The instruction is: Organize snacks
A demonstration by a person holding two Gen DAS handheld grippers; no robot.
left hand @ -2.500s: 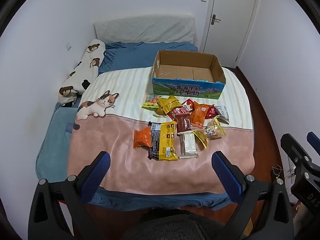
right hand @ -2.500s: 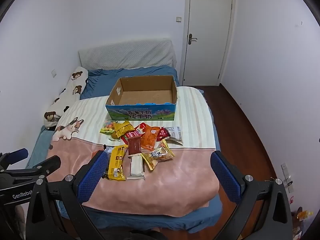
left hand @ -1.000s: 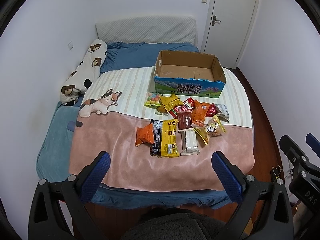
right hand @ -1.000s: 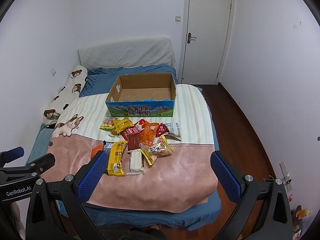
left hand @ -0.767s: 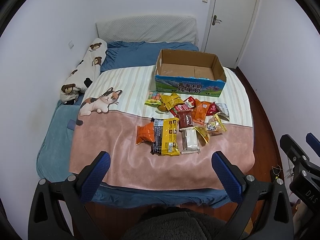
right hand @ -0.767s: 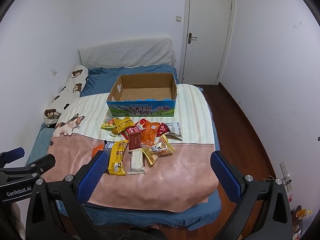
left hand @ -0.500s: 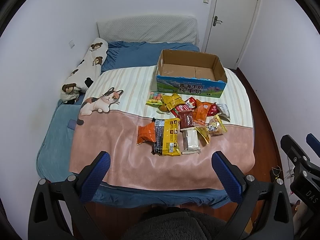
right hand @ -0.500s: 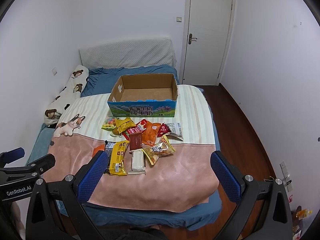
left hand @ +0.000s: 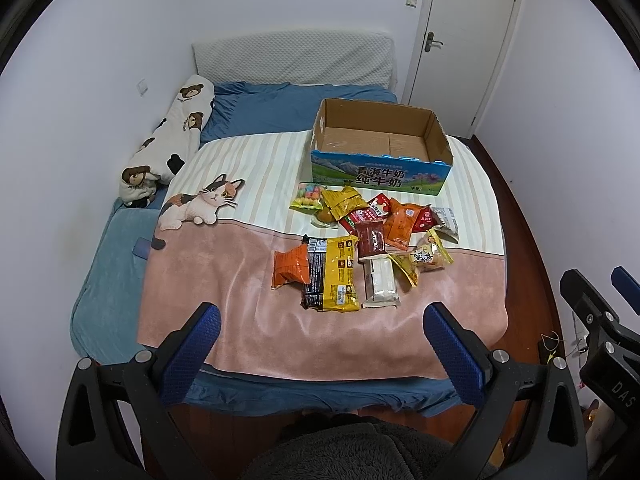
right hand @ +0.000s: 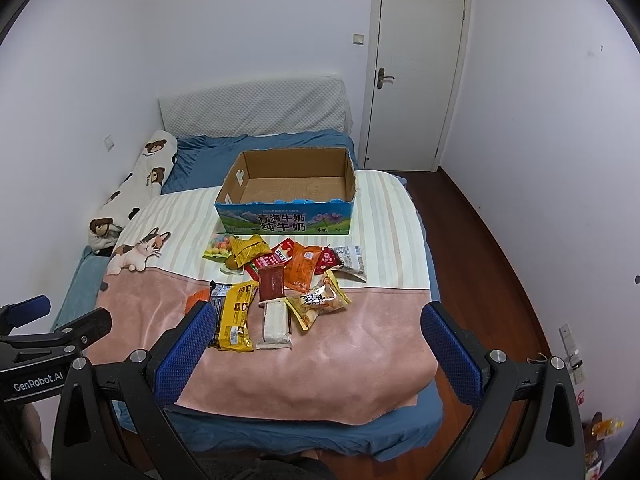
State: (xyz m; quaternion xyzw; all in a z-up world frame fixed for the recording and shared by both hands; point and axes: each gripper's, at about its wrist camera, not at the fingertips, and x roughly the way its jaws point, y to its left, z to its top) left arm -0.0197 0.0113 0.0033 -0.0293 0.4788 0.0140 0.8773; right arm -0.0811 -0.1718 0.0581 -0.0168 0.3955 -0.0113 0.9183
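Snacks (left hand: 360, 248) lie heaped before the cardboard box (left hand: 380, 152); both grippers' fingers (left hand: 192, 344) (right hand: 450, 344) spread wide, empty.

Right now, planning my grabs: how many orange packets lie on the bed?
2: the left orange packet at the pile's edge, the middle orange packet nearer the box. Overlaps may hide more.

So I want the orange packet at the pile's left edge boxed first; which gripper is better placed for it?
Probably the left gripper: open and empty, with the orange packet in plain sight. From the right gripper, also open, that packet is mostly hidden behind a finger. Both are still short of the bed.
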